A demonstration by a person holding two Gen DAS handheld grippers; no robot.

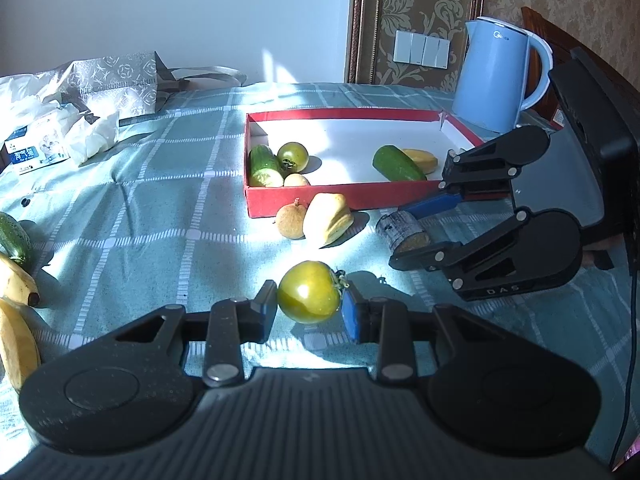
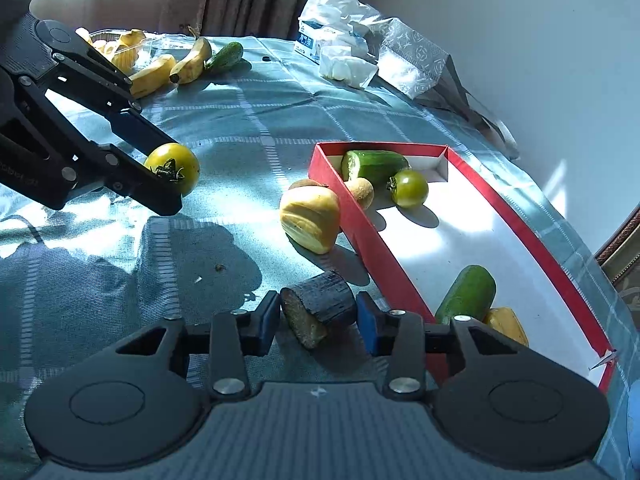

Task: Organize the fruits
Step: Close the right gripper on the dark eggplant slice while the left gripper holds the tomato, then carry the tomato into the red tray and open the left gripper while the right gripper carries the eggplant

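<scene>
The left tool (image 1: 309,312) gripped a green tomato (image 1: 309,292) between its pads, low over the checked cloth (image 1: 160,200) of the desk. The right tool (image 2: 318,318) sat narrow around a dark stub of sugarcane (image 2: 320,308) lying just outside the red tray (image 2: 372,256); its pads looked to be touching the stub's sides. In the tray lay a cut cucumber (image 2: 374,164), a smaller green tomato (image 2: 410,188), a green half (image 2: 466,294) and a yellow piece (image 2: 506,326). A pale yellow fruit (image 2: 310,218) rested against the tray's outer wall. Bananas (image 2: 192,62) lay at the far edge, well apart.
</scene>
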